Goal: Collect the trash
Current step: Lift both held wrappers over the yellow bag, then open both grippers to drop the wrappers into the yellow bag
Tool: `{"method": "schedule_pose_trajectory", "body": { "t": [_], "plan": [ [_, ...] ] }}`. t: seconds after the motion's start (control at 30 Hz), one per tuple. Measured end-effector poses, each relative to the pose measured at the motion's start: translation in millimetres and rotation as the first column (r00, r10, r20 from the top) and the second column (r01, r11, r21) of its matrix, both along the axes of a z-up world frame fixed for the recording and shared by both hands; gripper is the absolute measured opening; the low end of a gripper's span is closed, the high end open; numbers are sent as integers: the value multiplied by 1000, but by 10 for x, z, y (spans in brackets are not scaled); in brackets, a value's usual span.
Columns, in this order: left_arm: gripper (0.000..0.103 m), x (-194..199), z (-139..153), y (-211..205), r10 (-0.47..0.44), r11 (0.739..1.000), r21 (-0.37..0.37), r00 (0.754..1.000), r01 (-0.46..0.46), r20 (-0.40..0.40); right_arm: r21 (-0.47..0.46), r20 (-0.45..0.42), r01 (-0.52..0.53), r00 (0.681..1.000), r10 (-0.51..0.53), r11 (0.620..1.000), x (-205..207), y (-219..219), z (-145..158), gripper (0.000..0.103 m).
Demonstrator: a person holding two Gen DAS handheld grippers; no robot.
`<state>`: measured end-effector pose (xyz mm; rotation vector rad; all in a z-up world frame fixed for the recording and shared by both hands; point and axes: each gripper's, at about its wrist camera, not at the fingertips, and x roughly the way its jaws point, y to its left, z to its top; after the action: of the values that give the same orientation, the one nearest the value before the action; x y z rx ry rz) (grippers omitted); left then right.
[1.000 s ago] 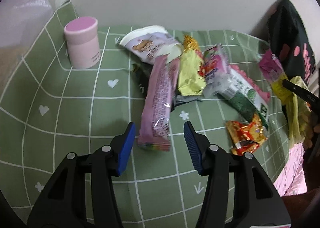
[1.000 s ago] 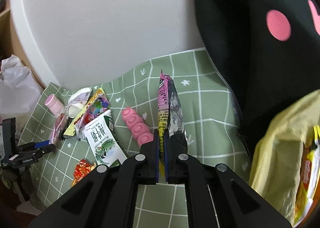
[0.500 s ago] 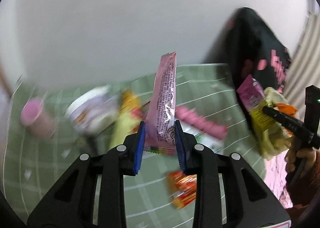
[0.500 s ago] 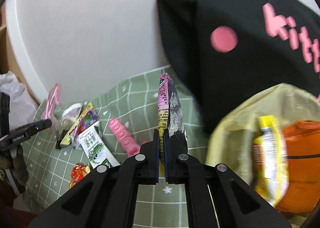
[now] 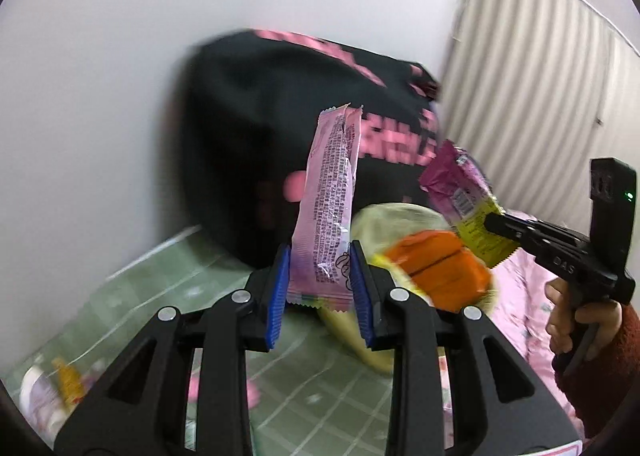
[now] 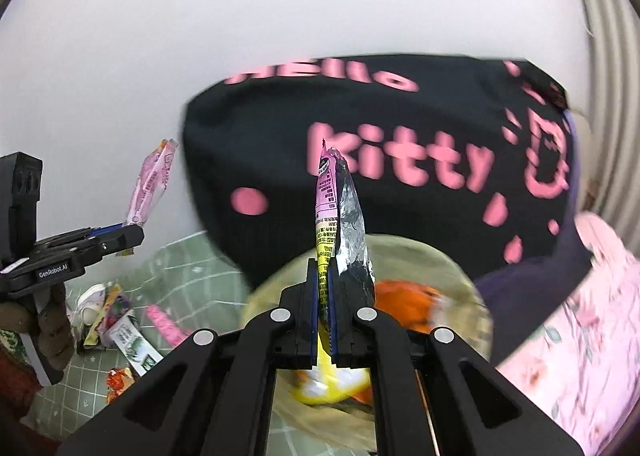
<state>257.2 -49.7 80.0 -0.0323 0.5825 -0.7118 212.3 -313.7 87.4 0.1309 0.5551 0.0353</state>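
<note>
My left gripper (image 5: 318,276) is shut on a long pink wrapper (image 5: 330,199) and holds it upright in the air, left of a yellowish trash bag (image 5: 360,340) with orange packaging (image 5: 444,272) inside. My right gripper (image 6: 324,320) is shut on a magenta, yellow and silver snack wrapper (image 6: 340,223) and holds it right above the open trash bag (image 6: 468,296). The left wrist view shows that wrapper (image 5: 464,199) in the right gripper (image 5: 492,221). The right wrist view shows the left gripper (image 6: 128,236) with the pink wrapper (image 6: 150,183) at the left.
A black Hello Kitty bag (image 6: 400,159) stands against the white wall behind the trash bag. Several wrappers and a milk carton (image 6: 132,344) lie on the green checked cloth (image 6: 192,288) at lower left. Pink floral fabric (image 6: 592,320) lies to the right.
My left gripper closed on the pink wrapper, lifted it off the cloth and swung right toward the trash bag. My right gripper carried its wrapper over the bag's opening.
</note>
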Motion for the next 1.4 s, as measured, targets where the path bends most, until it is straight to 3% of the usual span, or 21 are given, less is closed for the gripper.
{"method": "schedule_pose_trajectory", "body": {
  "t": [0.27, 0.43, 0.5, 0.67, 0.93, 1.03, 1.2, 1.4],
  "plan": [
    [28, 251, -309, -991, -171, 978, 107, 982, 179, -80, -1, -105, 139, 985, -138, 990, -43, -616, -284, 5],
    [28, 440, -624, -1449, -197, 951, 211, 969, 227, -151, -21, -224, 60, 973, -63, 998, 324, -506, -634, 5],
    [28, 503, -724, -1499, -196, 948, 217, 964, 232, -178, -27, -253, 31, 967, -37, 999, 434, -440, -749, 5],
    [28, 628, -809, -1500, -183, 953, 203, 961, 225, -207, 58, -249, -11, 968, 25, 998, 545, -428, -771, 5],
    [28, 569, -773, -1455, -192, 955, 186, 961, 230, -201, 43, -304, 2, 952, 12, 999, 604, -460, -924, 5],
    [28, 583, -751, -1461, -211, 957, 153, 953, 246, -216, 7, -316, 7, 949, -4, 1000, 563, -461, -917, 5],
    [28, 551, -672, -1436, -266, 953, 81, 932, 293, -245, 53, -285, 27, 958, -10, 998, 423, -552, -809, 5],
    [28, 544, -701, -1510, -245, 951, 128, 937, 283, -247, 60, -259, 23, 966, -7, 998, 373, -535, -758, 5]
  ]
}}
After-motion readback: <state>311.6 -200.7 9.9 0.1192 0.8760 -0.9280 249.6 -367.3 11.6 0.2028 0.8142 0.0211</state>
